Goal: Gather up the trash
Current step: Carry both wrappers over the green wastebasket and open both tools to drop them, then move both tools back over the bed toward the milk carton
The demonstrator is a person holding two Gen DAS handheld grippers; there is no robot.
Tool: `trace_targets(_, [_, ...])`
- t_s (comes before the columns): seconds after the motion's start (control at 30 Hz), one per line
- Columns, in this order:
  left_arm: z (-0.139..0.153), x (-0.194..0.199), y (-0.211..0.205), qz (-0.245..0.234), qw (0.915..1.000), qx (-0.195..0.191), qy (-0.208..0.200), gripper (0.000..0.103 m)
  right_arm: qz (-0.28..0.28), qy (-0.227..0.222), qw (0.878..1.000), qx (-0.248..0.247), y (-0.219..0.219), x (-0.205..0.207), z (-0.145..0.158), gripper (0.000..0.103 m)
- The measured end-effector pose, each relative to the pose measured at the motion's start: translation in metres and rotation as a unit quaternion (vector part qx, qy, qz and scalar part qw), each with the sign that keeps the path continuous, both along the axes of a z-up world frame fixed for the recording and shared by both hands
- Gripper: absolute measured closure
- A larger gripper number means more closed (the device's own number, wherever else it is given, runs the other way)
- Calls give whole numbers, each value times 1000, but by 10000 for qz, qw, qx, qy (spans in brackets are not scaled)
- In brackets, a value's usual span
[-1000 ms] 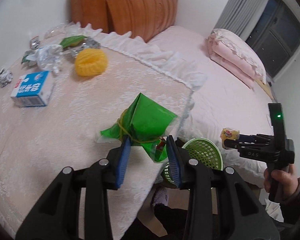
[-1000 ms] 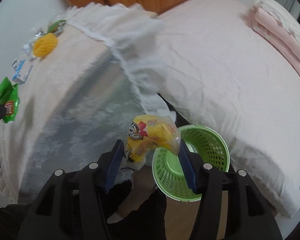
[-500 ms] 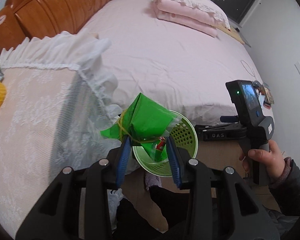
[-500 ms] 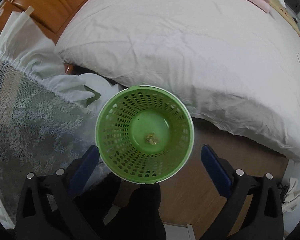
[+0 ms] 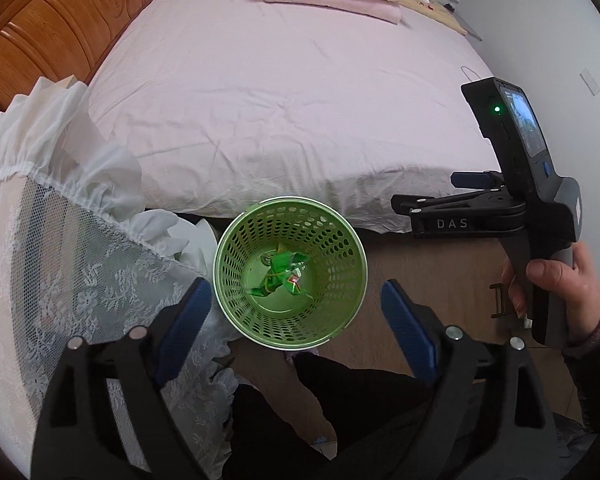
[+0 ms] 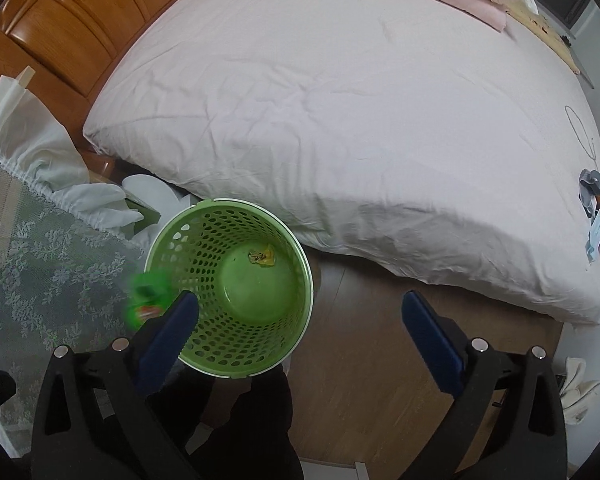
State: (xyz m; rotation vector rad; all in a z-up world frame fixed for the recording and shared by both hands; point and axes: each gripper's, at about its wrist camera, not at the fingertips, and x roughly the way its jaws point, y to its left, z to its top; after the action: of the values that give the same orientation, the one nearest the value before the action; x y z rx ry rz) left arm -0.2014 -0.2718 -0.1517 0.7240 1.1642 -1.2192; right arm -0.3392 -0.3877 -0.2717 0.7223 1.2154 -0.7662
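A: How is the light?
B: Soft, even daylight, fairly bright on the bed (image 5: 284,92). No glare; only faint shadows under its edge.

A: Is it sharp?
B: Mostly. In the right wrist view a green wrapper (image 6: 148,296) beside the basket (image 6: 228,292) is smeared by motion blur. Both views bulge fisheye-style, with dark rounded corners.

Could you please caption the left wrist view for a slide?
Open left gripper above green basket holding green wrapper, beside bed.
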Motion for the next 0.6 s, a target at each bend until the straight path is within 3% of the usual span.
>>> trace_targets(0.13, [8, 3, 3, 225, 9992, 4, -343, 9, 118, -42, 9999, -43, 0, 2, 2, 2])
trace_targets(0.27, [24, 24, 15, 775, 9944, -52, -719, 8, 237, -102, 9995, -163, 0, 7, 12, 2])
trace_targets(0.6, [64, 80, 69, 2168, 9674, -111, -1303, 8, 709, -364, 9961, -368, 10, 43, 40, 2])
